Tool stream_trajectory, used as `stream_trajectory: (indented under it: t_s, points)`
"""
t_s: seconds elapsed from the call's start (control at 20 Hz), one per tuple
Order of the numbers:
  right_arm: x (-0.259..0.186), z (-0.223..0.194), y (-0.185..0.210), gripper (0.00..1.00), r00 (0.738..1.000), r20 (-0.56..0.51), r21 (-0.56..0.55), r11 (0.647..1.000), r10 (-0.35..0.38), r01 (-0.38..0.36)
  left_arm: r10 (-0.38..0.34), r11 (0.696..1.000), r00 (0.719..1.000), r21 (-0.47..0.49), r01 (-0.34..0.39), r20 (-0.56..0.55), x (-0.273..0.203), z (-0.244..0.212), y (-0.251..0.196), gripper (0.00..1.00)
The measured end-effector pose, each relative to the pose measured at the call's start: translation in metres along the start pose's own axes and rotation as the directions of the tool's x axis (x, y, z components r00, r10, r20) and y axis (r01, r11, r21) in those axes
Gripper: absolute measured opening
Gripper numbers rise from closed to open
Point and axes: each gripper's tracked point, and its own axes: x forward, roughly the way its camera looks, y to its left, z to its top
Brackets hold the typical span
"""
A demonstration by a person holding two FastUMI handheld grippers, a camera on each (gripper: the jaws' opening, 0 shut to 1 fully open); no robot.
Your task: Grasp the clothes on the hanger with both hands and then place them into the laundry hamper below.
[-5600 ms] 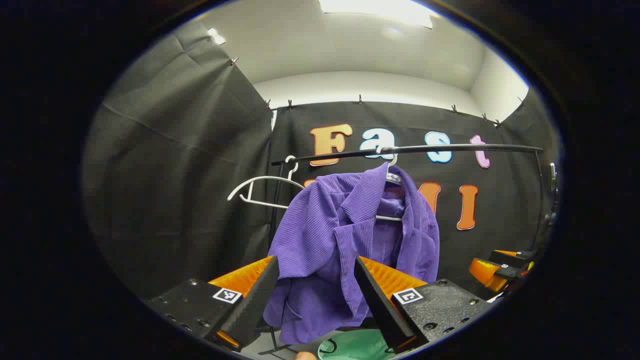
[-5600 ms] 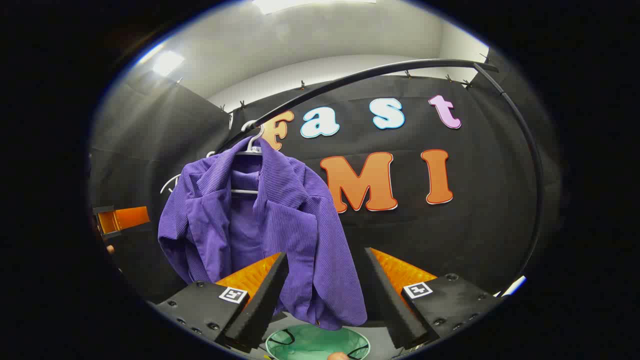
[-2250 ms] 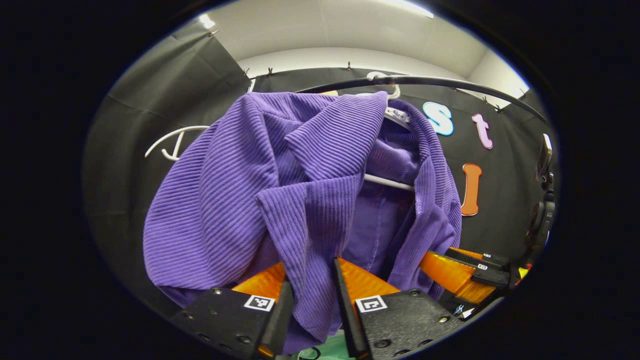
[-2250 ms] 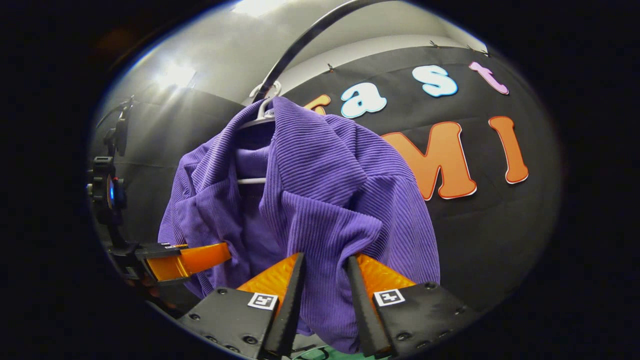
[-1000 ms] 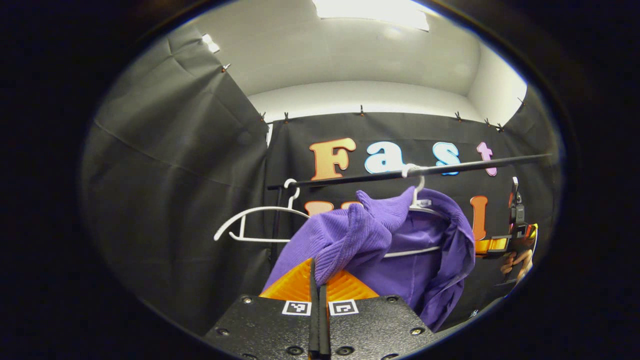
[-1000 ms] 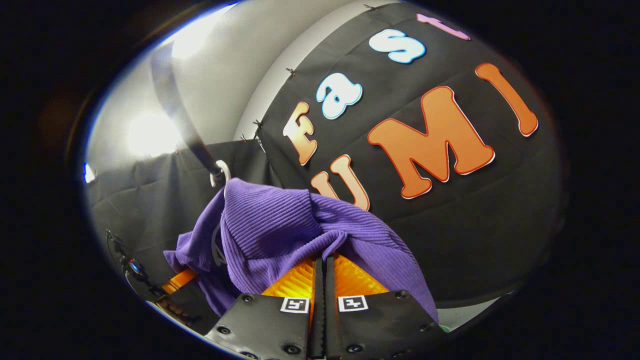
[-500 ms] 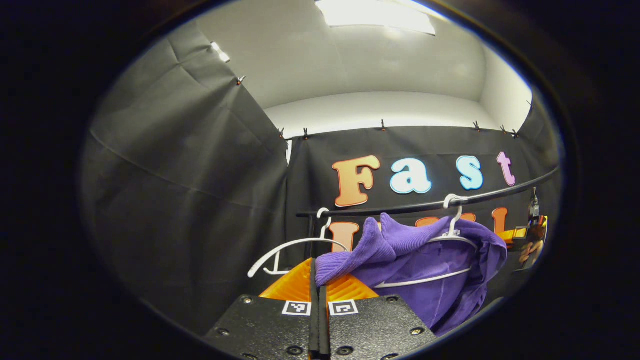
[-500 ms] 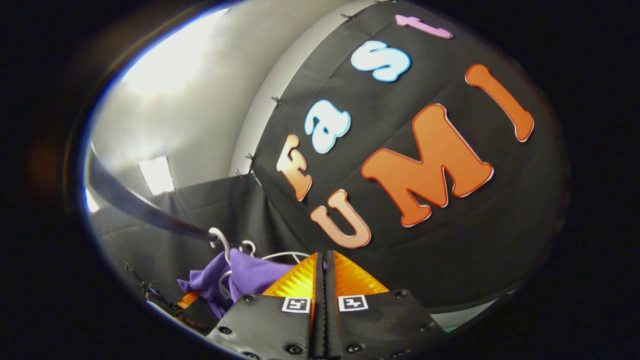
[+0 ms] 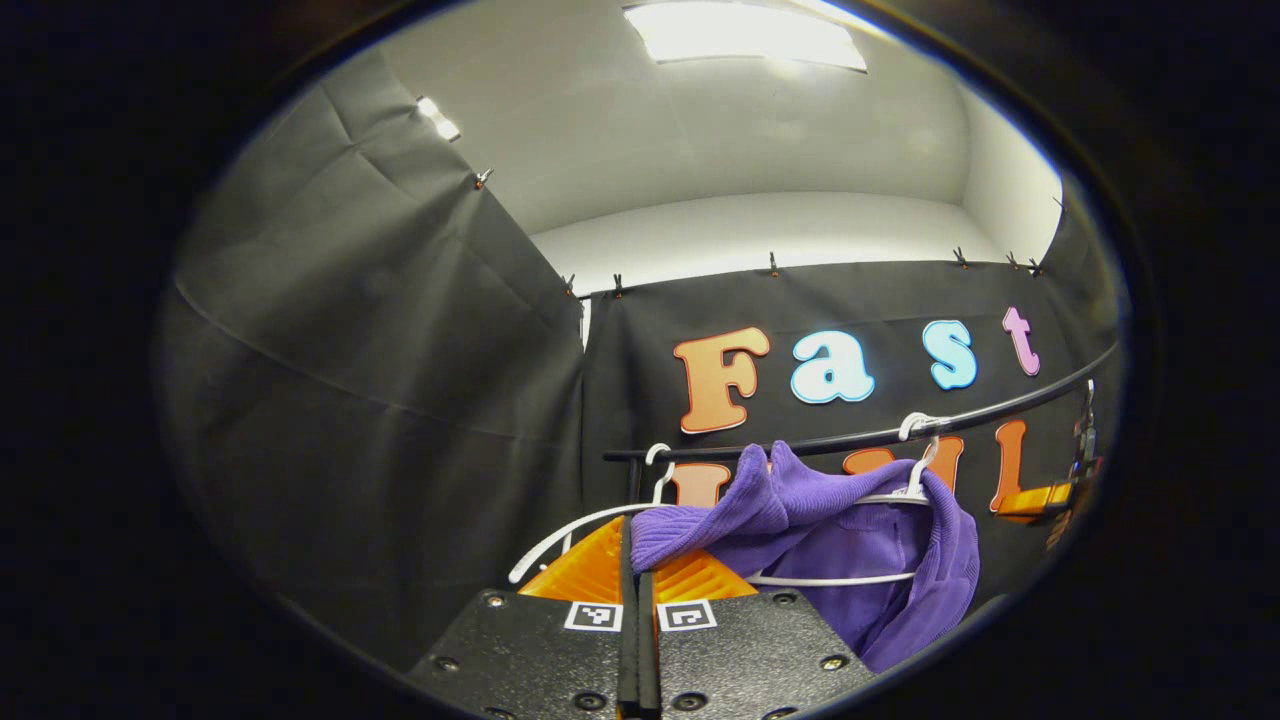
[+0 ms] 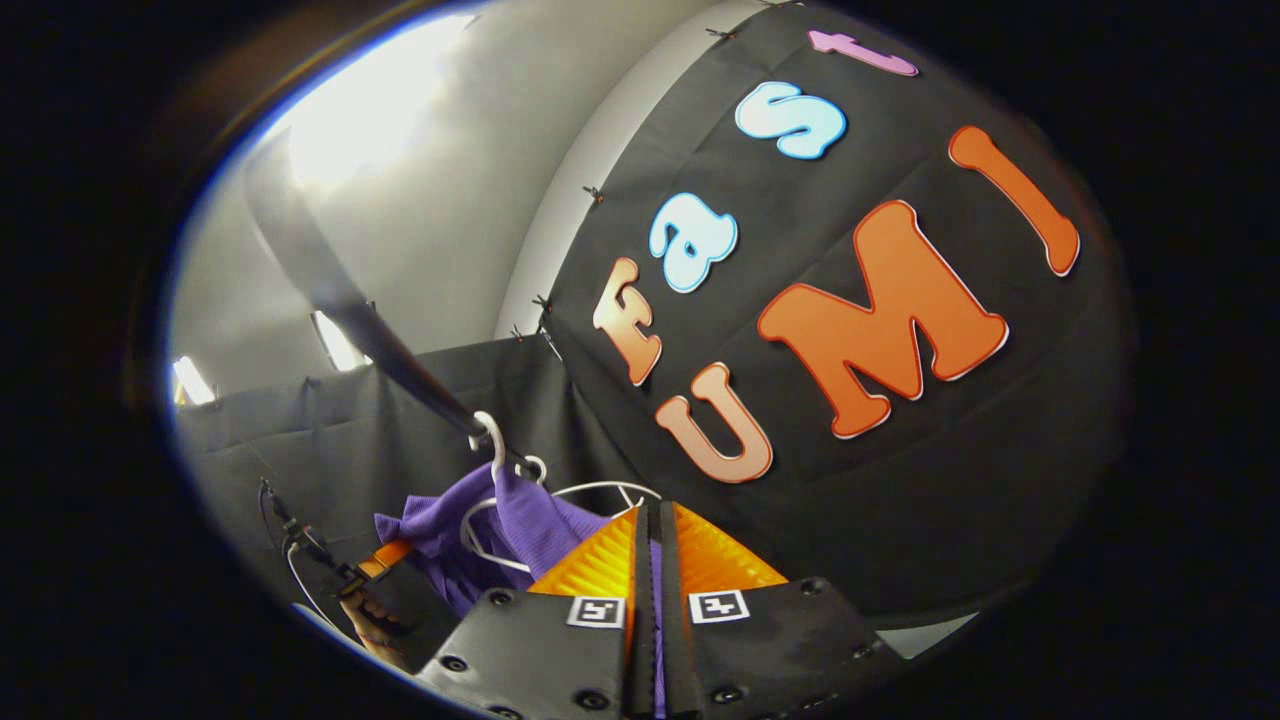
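The left claw (image 9: 636,545) is closed, its two fingers pinching a fold of purple cloth (image 9: 850,530) and angled upward. The right claw (image 10: 652,530), tilted sideways, is likewise clamped, a sliver of the same cloth between its fingers. A hand (image 10: 365,610) grips the left claw.

A bright ceiling panel (image 9: 745,32) lit the left gripper view evenly. In the right gripper view, glare washed out the ceiling beside the blurred, edge-bent rail (image 10: 340,295).
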Motion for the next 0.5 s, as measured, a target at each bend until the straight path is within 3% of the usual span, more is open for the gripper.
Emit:
stream_trajectory:
  t_s: [0.05,0.2,0.25,0.3,0.45,0.5]
  points:
    - [0.0,-0.018,0.002,0.18,0.999,-0.032,0.002,1.0,0.014,-0.013,-0.003,1.0,1.0,-0.002,0.003,-0.004,-0.002,0.0,0.0,0.0]
    - [-0.007,-0.058,0.007,0.18,0.993,-0.108,-0.01,0.999,0.051,-0.052,-0.012,1.0,1.0,0.003,0.012,-0.02,-0.002,-0.001,0.001,0.0]
    - [-0.009,-0.069,0.008,0.39,0.991,-0.125,-0.027,0.998,0.054,-0.058,-0.014,1.0,1.0,0.008,0.014,-0.022,-0.002,-0.001,0.001,0.0]
    - [-0.014,-0.079,0.008,0.39,0.989,-0.138,-0.049,0.997,0.056,-0.064,-0.016,1.0,1.0,0.014,0.016,-0.024,-0.003,0.0,0.002,0.0]
    - [-0.021,-0.113,-0.007,0.77,0.986,-0.167,-0.157,0.988,-0.019,-0.008,-0.019,1.0,1.0,0.019,0.02,-0.025,-0.002,0.001,0.001,0.0]
    - [-0.021,-0.123,-0.013,0.66,0.983,-0.177,-0.19,0.982,-0.051,0.017,-0.02,1.0,0.999,0.018,0.021,-0.025,-0.003,0.001,0.001,0.0]
